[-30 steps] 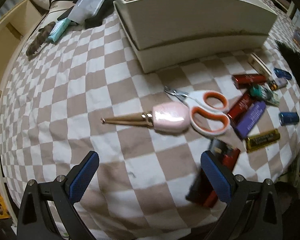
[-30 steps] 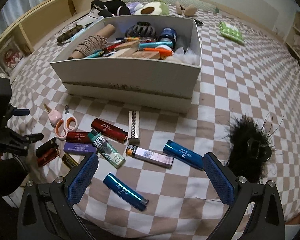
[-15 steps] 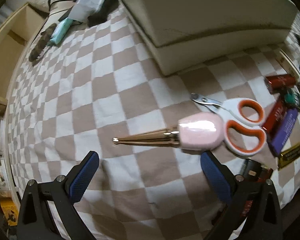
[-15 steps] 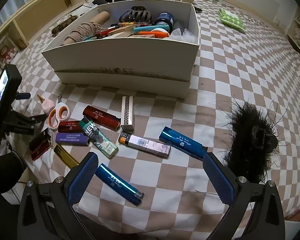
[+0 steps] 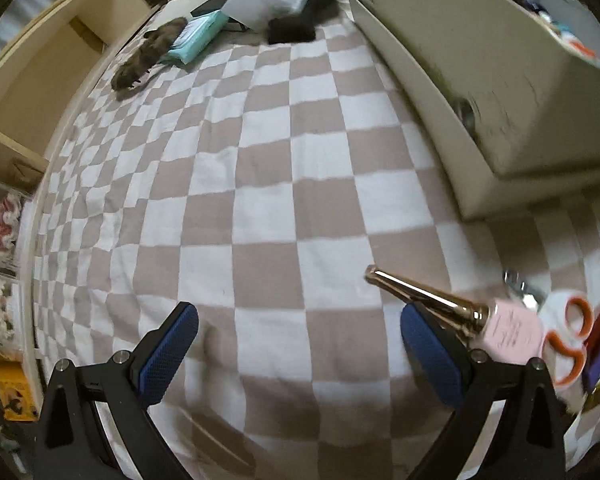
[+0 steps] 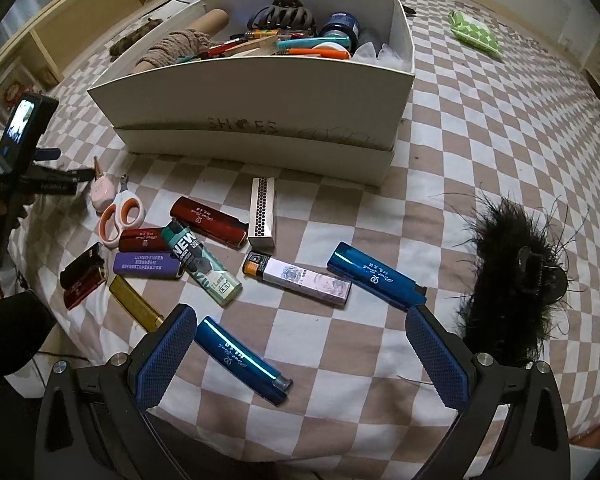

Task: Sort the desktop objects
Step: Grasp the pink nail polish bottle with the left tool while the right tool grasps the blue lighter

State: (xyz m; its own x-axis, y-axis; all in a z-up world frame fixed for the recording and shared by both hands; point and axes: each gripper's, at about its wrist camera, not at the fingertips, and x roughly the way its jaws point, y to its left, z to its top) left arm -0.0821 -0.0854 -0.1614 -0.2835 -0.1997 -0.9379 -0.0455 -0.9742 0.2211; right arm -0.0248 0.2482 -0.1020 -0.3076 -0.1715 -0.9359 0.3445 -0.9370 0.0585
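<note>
- Checkered bedspread (image 5: 260, 200) in tan and white carries everything; it looks like a bed, with wooden shelving along the far left edge.
- Left gripper (image 5: 300, 356) hangs low over the cloth, jaws wide apart and holding nothing.
- Nearest thing to it is the pink tool with a gold tip (image 5: 460, 312), just to the right of its right-hand finger. The long axis runs slantwise, gold point up-left and pink body down-right, so it sits outside the gap rather than between the jaws. The left side would probably need to slide right and twist to straddle it.
- Orange-handled scissors (image 5: 568, 340) lie against the pink body's far side, so they could get bumped.
- Right gripper (image 6: 304, 356) is also spread wide and empty, over one blue lighter (image 6: 242, 360) that lies diagonally just beside its left finger.
- More lighters are scattered beyond that, including a second blue lighter (image 6: 376, 276) and a red lighter (image 6: 208, 220).
- White shoebox (image 6: 268, 100) behind them is already packed with odds and ends, while plenty still lies loose on the bed.
- Black feathery clip (image 6: 516, 276) sits off to the right.
</note>
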